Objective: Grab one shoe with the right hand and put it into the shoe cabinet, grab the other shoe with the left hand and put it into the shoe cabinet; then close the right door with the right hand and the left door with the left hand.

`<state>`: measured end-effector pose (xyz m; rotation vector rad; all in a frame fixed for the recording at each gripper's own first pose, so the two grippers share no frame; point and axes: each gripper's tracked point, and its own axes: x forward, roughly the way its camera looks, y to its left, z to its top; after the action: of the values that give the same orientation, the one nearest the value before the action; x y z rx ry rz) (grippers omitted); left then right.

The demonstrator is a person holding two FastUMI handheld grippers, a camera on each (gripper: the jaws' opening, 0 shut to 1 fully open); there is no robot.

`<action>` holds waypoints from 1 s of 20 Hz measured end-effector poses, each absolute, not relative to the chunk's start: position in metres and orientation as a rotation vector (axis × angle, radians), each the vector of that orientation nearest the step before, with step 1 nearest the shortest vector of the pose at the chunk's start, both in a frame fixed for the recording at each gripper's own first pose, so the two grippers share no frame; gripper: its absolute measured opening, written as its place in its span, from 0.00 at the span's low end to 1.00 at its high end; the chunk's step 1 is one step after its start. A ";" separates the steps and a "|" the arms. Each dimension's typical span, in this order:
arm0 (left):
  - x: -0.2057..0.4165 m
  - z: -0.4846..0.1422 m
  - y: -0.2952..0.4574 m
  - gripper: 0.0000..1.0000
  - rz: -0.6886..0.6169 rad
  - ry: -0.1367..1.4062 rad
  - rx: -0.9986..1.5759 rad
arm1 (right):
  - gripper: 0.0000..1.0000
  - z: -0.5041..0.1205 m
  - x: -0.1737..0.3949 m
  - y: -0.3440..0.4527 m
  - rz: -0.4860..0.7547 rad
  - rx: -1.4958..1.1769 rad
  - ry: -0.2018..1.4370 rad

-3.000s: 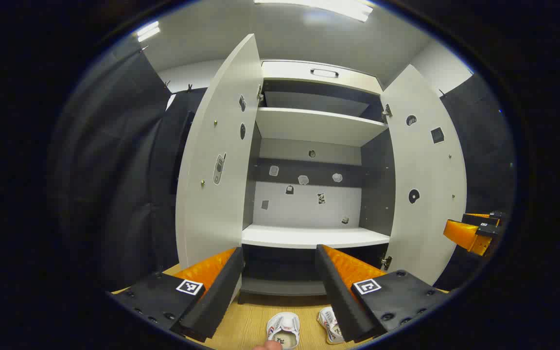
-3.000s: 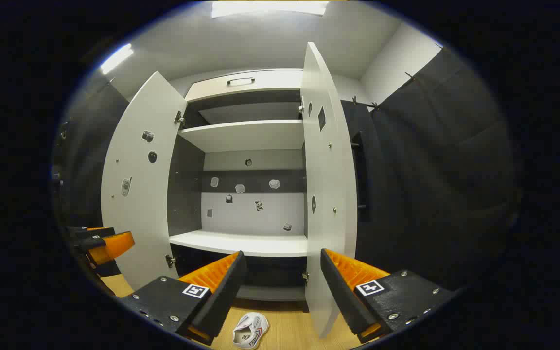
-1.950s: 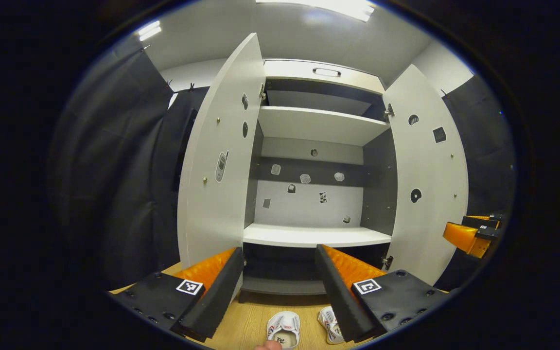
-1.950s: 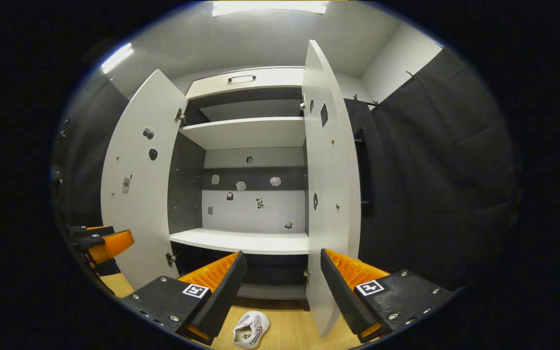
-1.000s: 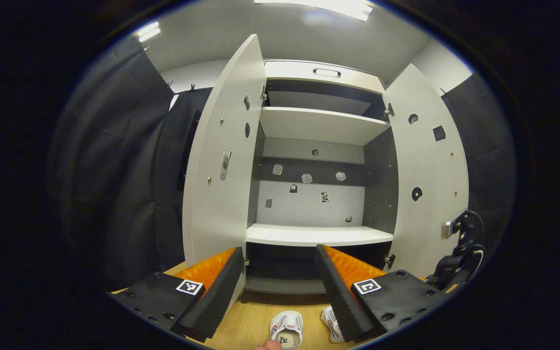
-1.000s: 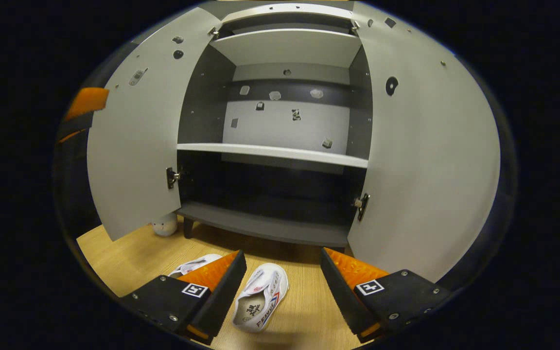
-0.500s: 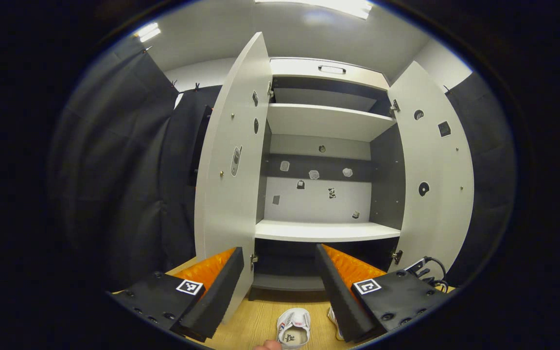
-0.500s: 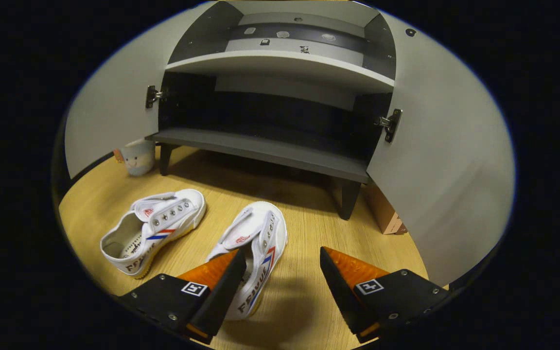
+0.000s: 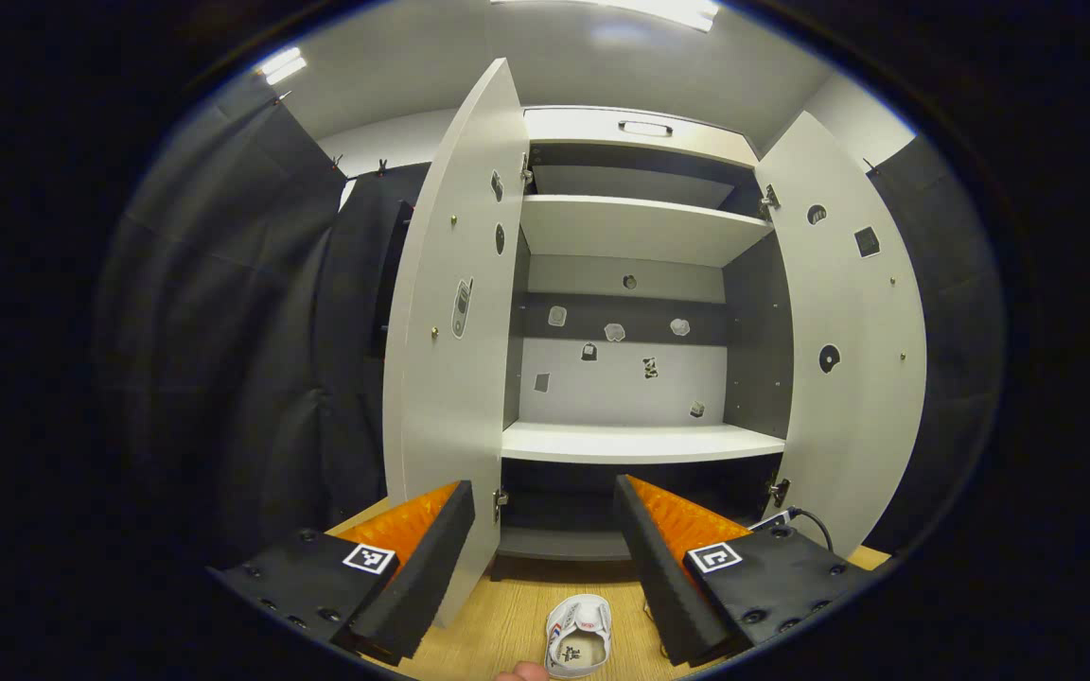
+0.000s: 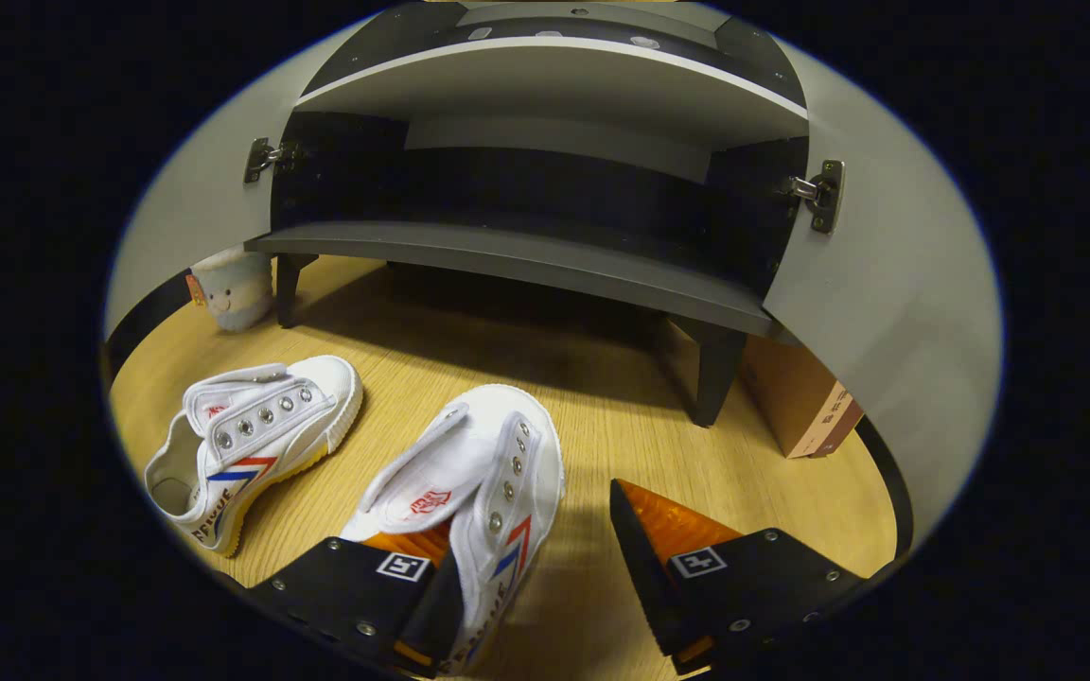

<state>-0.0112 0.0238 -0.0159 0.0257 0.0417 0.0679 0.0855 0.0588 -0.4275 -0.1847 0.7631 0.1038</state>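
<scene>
Down on the pale wooden floor in front of the tall white two-door shoe cabinet, the right gripper sits low over a white canvas sneaker with red and blue side stripes. Its fingers are spread wide: the left one lies inside the shoe's opening against the side wall, the right one stands on the bare floor beside the shoe, apart from it, so nothing is pinched. A second white canvas sneaker of the same kind lies well to the left on the floor, toe towards the cabinet. Both cabinet doors stand open, and the dark bottom shelf holds nothing. A small pale plush toy rests by the cabinet's left front leg, and a brown cardboard box sits under the open right door. Higher up, the left gripper faces the cabinet head-on with its fingers spread and nothing between them. From the left gripper view the white middle shelf is bare, small stickers dot the back panel and both doors, and one white sneaker lies on the floor below, between the fingers. A black cable curls just behind the right finger.
</scene>
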 end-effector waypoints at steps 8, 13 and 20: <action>-0.014 -0.020 0.015 0.96 0.056 0.056 0.037 | 0.08 -0.436 0.090 0.049 0.094 -0.180 0.758; -0.011 -0.021 0.009 0.96 0.044 0.051 0.029 | 0.01 -0.418 0.091 0.046 0.069 -0.150 0.720; -0.008 -0.028 0.001 0.96 0.015 0.055 0.012 | 0.01 -0.310 0.080 0.043 0.040 -0.059 0.576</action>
<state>-0.0082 0.0009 -0.0282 0.0118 0.0550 0.0153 0.0802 0.0428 -0.3102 -0.0592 0.5761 0.0404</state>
